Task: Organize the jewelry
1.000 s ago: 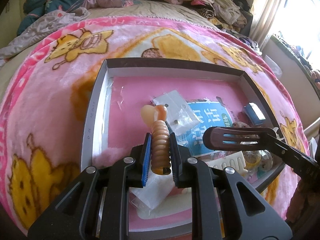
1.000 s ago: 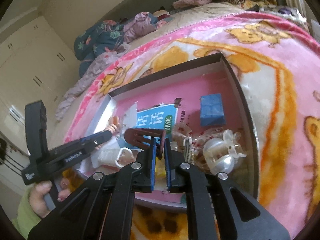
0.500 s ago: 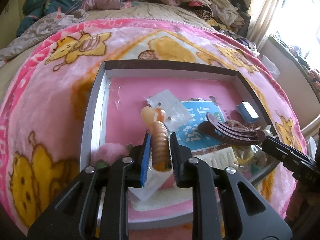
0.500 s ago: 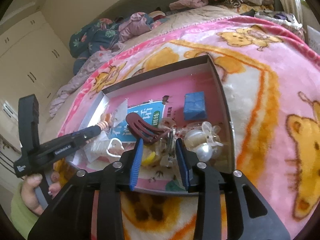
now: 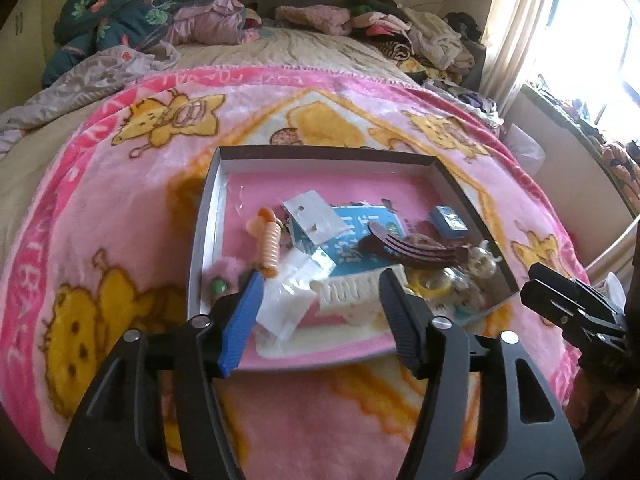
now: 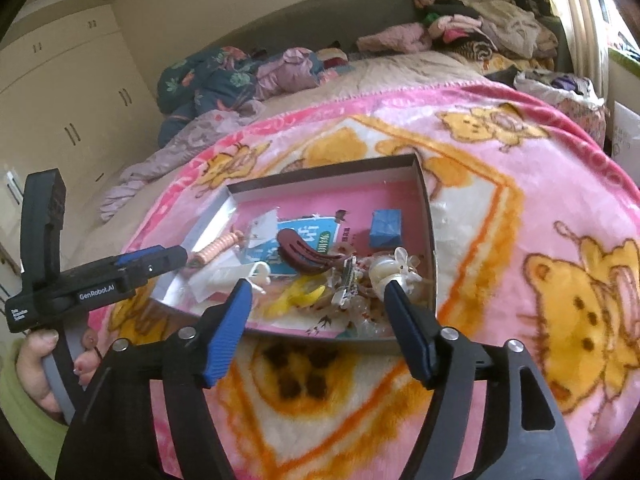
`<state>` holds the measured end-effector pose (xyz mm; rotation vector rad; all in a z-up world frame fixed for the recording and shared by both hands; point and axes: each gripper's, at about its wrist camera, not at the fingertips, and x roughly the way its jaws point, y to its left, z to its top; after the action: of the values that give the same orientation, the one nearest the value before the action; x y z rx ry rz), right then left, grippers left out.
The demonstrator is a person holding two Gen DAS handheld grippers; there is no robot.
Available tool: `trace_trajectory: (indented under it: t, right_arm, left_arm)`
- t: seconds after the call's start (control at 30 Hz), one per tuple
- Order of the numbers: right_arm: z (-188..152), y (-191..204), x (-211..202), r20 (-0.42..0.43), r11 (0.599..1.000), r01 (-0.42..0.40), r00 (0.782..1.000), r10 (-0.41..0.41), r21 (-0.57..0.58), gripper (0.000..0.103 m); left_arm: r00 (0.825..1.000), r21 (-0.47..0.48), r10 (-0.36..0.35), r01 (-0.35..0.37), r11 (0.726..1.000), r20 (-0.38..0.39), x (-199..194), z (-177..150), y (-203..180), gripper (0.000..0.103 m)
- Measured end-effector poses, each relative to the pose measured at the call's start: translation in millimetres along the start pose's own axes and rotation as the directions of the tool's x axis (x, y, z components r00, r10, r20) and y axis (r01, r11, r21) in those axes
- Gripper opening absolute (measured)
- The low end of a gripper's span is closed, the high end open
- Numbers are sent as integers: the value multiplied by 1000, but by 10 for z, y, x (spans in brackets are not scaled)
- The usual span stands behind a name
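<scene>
both tongs, the left tongs (image 5: 320,304) and the right tongs (image 6: 316,312), are spread and empty above the near edge of the box (image 6: 424,196), where the brown hair clip (image 6: 304,254) lies on the crowded pile and a careless grab may drag its neighbours out.

Left gripper (image 5: 320,286): jaws spread wide, nothing between them, fingers level and pointing forward. Right gripper (image 6: 318,300): jaws likewise wide apart, empty. Left hand (image 6: 44,364) wraps the left gripper's handle from below (green sleeve at wrist). Right gripper body sits to the right in the left wrist view.
</scene>
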<state>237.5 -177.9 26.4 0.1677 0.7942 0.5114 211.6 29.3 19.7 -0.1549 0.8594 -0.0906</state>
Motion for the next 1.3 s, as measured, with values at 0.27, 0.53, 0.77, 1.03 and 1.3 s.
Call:
trace_trajectory:
  t: [0.27,0.53,0.77,1.03,1.3]
  right_arm:
    - [-128,153,-306,39,997,31,999,-28,-76,86]
    - [-323,273,-564,67,991,47,997,-39,-127,96]
    - [-481,328,-714,79,989,50,996,-39,-140,98]
    - [-665,331,-768,62,990,51,997,-43,-132,99]
    - [-791,314,-793,55,991,58,997,-52,-118,99]
  left_arm:
    - [999,-4,3,-3,1000,35,-316,-245,-91,70]
    - [998,-3,0,0,1000,57,-568,-510,-151,83]
    - [998,-9,-4,4,1000,61,-697,-729,-183,93]
    - [999,-21,1,0,1000,35,-704,-961,-179,93]
    - [999,-27,3,-2,1000,37,-736,-1053,-195,93]
